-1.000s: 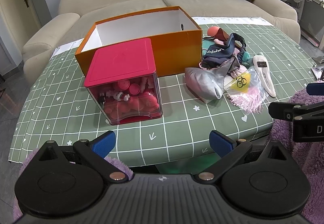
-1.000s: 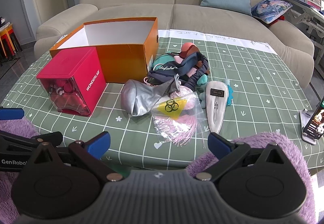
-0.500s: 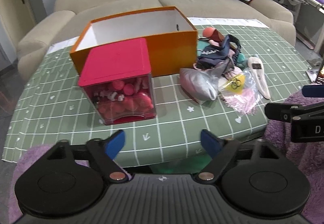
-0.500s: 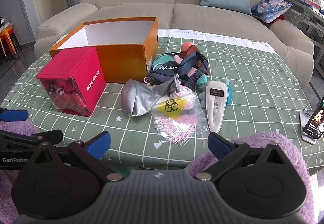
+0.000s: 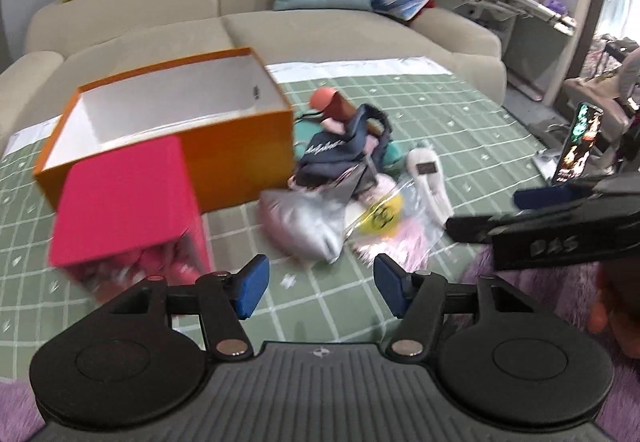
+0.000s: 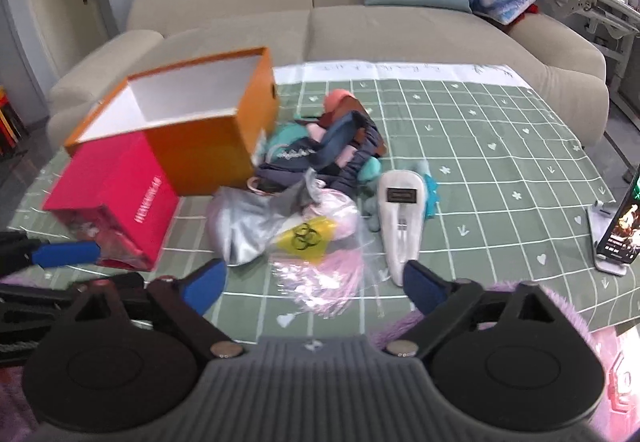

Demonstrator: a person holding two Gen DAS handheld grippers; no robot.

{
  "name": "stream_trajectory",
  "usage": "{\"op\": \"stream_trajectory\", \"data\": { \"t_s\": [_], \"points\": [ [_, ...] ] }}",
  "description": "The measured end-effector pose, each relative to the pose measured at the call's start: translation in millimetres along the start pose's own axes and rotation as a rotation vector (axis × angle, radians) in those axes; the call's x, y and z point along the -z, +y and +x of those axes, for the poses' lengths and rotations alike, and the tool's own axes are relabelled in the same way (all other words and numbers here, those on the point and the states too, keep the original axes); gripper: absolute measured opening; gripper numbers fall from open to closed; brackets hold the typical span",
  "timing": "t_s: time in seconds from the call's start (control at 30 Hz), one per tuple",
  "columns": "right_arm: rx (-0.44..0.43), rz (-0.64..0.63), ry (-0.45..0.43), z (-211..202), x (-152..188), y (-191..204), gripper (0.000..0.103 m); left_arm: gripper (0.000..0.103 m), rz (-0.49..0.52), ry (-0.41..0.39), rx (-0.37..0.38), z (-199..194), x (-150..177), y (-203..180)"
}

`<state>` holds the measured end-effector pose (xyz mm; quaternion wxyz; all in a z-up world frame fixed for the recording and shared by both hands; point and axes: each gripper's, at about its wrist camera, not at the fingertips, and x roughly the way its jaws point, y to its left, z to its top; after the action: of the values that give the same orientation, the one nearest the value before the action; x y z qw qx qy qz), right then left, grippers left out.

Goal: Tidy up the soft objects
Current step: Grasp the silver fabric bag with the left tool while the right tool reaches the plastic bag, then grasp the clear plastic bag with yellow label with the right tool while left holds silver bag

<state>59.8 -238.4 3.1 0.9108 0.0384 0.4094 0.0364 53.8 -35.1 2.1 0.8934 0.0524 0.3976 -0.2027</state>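
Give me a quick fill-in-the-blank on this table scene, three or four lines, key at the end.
1. The orange box has no lid and its inside is ____.
2. The red box stands in front of the ____ box.
3. The bag with the yellow label lies between the silver pouch and the white ____.
4. Neither the left gripper nor the right gripper holds anything; both are ____.

Missing words: empty; orange; clip; open

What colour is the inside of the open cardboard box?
White inside, orange outside: the open cardboard box shows it best in the right wrist view.
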Motion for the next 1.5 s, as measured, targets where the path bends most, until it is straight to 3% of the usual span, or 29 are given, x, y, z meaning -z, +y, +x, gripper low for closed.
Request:
{"op": "stream_trajectory", "data": {
  "t_s": [0.13, 0.33, 0.43, 0.67, 0.83, 0.97, 1.07, 1.13, 1.2, 1.27, 1.3, 1.5],
  "points": [
    [-0.01, 0.032, 0.059, 23, -7, -10, 0.084, 0.073, -0.01, 0.023, 0.03, 21, -11, 1],
    [-0.01, 0.129, 0.129, 57, -15, -25, 0.079, 0.073, -0.173, 0.079, 0.022, 61, -23, 15],
    [-0.017, 0.114, 0.135, 71, -18, -22, 0.074, 0.075, -0.26, 0.11, 0.02, 81, -27, 24],
    [-0.006, 0.1, 0.138, 104, -27, -25, 0.072, 0.076, -0.304, 0.146, -0.05, 112, -33, 35],
    [-0.018, 0.082, 0.153, 125, -31, -24, 0.071, 0.075, -0.341, 0.192, -0.045, 128, -28, 43],
    [-0.044, 0.069, 0.17, 134, -30, -22, 0.053, 0.074, -0.336, 0.202, -0.033, 134, -26, 45],
    [-0.052, 0.051, 0.188, 138, -29, -17, 0.041, 0.059, -0.338, 0.222, -0.025, 139, -24, 45],
    [-0.055, 0.044, 0.187, 139, -28, -16, 0.031, 0.038, -0.331, 0.223, -0.038, 140, -23, 45],
    [-0.055, 0.043, 0.194, 141, -27, -16, 0.015, 0.027, -0.324, 0.21, -0.047, 137, -23, 46],
    [-0.055, 0.047, 0.188, 141, -28, -16, 0.006, 0.014, -0.316, 0.191, -0.04, 131, -23, 46],
    [-0.057, 0.049, 0.181, 139, -28, -16, 0.0, 0.01, -0.311, 0.181, -0.04, 128, -24, 45],
    [-0.076, 0.023, 0.124, 122, -28, -11, 0.0, 0.004, -0.29, 0.134, -0.037, 102, -24, 40]
  ]
}}
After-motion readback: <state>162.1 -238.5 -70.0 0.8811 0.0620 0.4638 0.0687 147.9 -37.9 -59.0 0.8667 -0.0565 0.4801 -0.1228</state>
